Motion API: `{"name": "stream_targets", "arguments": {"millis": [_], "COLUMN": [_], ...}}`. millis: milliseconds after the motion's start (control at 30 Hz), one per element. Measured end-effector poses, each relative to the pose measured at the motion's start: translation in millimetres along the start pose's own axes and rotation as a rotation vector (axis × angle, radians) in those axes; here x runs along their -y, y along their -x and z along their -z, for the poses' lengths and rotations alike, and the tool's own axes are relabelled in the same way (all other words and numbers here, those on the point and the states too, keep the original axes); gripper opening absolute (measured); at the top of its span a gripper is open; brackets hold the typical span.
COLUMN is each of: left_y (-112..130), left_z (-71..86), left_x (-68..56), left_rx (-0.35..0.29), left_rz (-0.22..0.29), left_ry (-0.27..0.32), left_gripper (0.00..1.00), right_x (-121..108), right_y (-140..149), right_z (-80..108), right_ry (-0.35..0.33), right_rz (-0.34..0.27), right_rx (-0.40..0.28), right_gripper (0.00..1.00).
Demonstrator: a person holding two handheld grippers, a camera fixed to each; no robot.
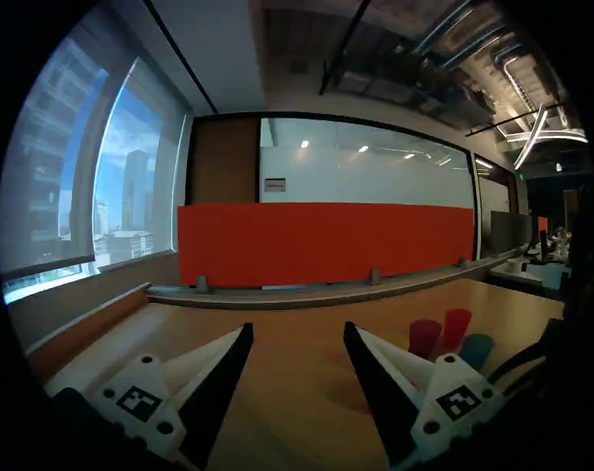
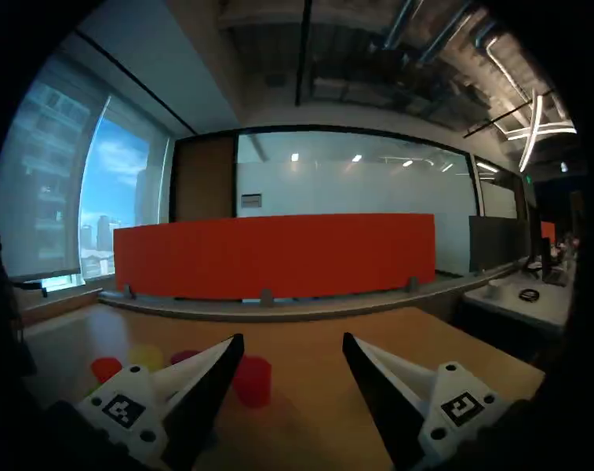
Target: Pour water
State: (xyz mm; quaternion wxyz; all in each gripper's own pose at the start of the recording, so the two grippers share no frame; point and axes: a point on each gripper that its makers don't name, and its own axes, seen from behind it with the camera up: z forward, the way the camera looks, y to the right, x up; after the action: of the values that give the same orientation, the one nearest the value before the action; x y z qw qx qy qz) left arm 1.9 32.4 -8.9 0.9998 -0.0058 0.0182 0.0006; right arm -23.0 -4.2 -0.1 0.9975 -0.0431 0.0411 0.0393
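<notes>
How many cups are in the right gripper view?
4: leftmost red cup, yellow cup, magenta cup partly behind the finger, nearer red cup beside it. More may be hidden.

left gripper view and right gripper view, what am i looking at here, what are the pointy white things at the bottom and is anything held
No robot here: a person carries a two-finger gripper in each hand, and a fisheye camera rides on each, looking forward along it. The pointy shapes at the bottom are each gripper's own fingers. The left gripper is open and holds nothing; the right gripper is the same. Both hover over a wooden table, facing an orange divider. In the left gripper view a pink cup, a red cup and a teal cup stand at the right. In the right gripper view more coloured cups sit at the lower left, among them a yellow cup. Nothing is being poured yet.
</notes>
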Motion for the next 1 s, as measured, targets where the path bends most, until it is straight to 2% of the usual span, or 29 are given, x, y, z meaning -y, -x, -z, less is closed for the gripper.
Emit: {"name": "stream_targets", "arguments": {"millis": [267,500,867,1000], "left_y": [-1,-5,12,24], "left_z": [-1.2,-0.7,0.3,1.3], "left_x": [9.3,10.4,16.4,24.4], "left_rx": [-0.01,-0.047,-0.069,-0.056], "left_rz": [-0.032,-0.072,-0.066,-0.075], "left_ry": [-0.057,-0.105,-0.107,-0.115], "left_gripper": [0.85,0.85,0.85,0.85], "right_x": [5,9,16,13], "right_y": [-15,-13,-22,-18], "right_z": [-3.8,-8.2,-6.3,-4.7], "right_ry": [0.007,0.01,0.034,0.057], "right_rz": [0.033,0.036,0.077,0.089], "right_rx": [-0.014,0.002,-0.002,0.011], "right_gripper": [0.98,0.98,0.98,0.97]}}
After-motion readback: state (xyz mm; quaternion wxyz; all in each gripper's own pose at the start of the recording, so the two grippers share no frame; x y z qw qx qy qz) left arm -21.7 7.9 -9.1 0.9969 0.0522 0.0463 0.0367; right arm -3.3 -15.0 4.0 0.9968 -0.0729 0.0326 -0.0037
